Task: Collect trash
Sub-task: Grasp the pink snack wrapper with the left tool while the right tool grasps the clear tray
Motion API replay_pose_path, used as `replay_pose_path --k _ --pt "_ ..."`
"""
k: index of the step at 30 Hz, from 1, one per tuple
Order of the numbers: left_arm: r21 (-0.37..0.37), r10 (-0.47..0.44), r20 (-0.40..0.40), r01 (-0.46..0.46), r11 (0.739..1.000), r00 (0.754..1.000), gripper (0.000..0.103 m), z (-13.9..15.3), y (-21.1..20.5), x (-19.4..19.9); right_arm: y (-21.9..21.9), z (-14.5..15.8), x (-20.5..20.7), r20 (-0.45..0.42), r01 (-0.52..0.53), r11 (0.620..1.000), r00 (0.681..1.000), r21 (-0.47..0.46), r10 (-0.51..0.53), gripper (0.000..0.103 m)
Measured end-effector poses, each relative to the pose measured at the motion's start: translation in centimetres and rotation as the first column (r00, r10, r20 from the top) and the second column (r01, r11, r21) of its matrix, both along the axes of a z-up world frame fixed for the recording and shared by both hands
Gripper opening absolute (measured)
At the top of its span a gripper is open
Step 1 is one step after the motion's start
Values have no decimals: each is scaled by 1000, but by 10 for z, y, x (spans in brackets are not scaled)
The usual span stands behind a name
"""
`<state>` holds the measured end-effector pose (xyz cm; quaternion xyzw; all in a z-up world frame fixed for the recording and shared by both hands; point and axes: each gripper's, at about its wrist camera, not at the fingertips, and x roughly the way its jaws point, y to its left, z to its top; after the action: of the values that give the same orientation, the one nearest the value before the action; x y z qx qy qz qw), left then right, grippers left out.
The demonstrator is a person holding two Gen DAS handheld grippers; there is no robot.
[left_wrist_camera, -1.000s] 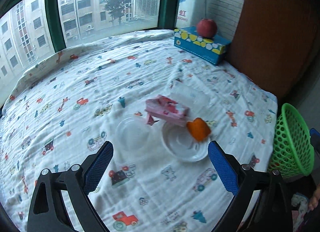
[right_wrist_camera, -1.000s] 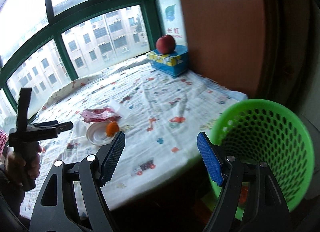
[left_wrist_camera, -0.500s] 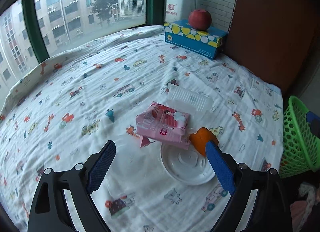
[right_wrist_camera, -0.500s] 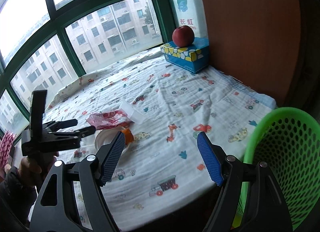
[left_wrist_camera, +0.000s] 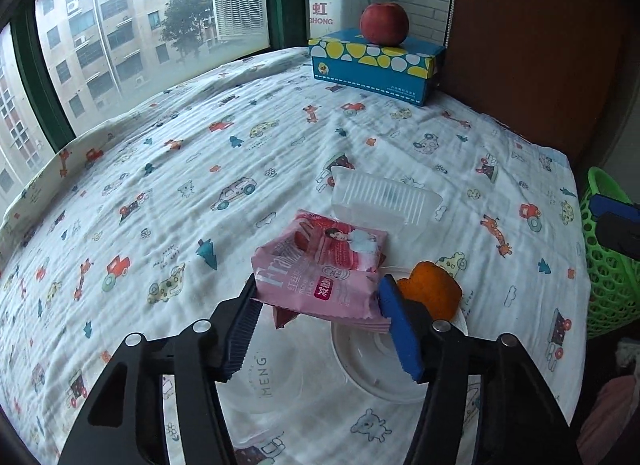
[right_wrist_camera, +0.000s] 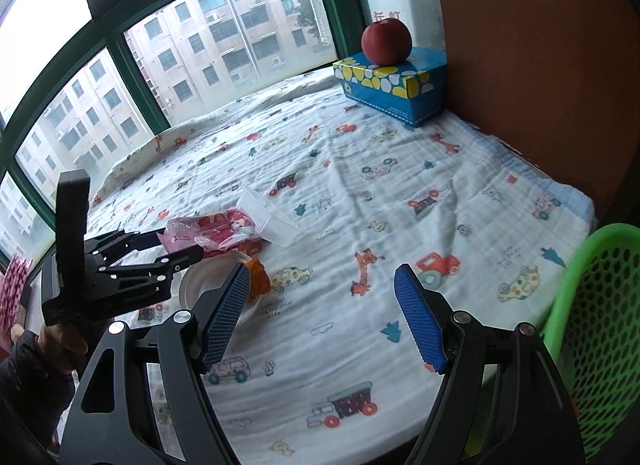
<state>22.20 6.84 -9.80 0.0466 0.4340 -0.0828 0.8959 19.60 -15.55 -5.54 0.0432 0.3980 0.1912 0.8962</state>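
Note:
A pink snack wrapper (left_wrist_camera: pixel 324 265) lies on the patterned cloth, partly over a white round lid (left_wrist_camera: pixel 372 361). My left gripper (left_wrist_camera: pixel 320 297) has its fingers on either side of the wrapper's near edge, narrowed around it; firm contact is unclear. An orange peel (left_wrist_camera: pixel 432 289) sits on the lid's right rim. A clear ribbed plastic tray (left_wrist_camera: pixel 384 197) lies behind the wrapper. A clear cup lid (left_wrist_camera: pixel 260 385) lies under my left fingers. My right gripper (right_wrist_camera: pixel 324 317) is open and empty above the cloth, beside the green basket (right_wrist_camera: pixel 600 305). It sees the wrapper (right_wrist_camera: pixel 212 233) and left gripper (right_wrist_camera: pixel 168 249).
A blue tissue box (left_wrist_camera: pixel 376 65) with a red apple (left_wrist_camera: pixel 384 23) on it stands at the back right by the brown wall. The green basket (left_wrist_camera: pixel 608 257) hangs off the table's right edge. Windows run along the far side.
My left gripper has moved forward and down onto the pink wrapper, and its fingers have narrowed around it. My right gripper has shifted left, away from the basket.

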Motion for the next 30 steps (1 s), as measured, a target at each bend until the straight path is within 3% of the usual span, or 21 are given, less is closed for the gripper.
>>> replay_pose_path --k 11,18,30 --pt "-77 39 37 -36 996 999 55 27 25 -13 30 -11 23 -16 -67 998 998 -13 67 74" --pt "-123 109 80 -99 987 991 55 53 57 -30 61 -30 56 -72 -115 993 991 25 116 74" --pt "-150 157 87 -143 978 984 55 60 80 -42 80 -68 115 -212 -95 987 970 132 122 70"
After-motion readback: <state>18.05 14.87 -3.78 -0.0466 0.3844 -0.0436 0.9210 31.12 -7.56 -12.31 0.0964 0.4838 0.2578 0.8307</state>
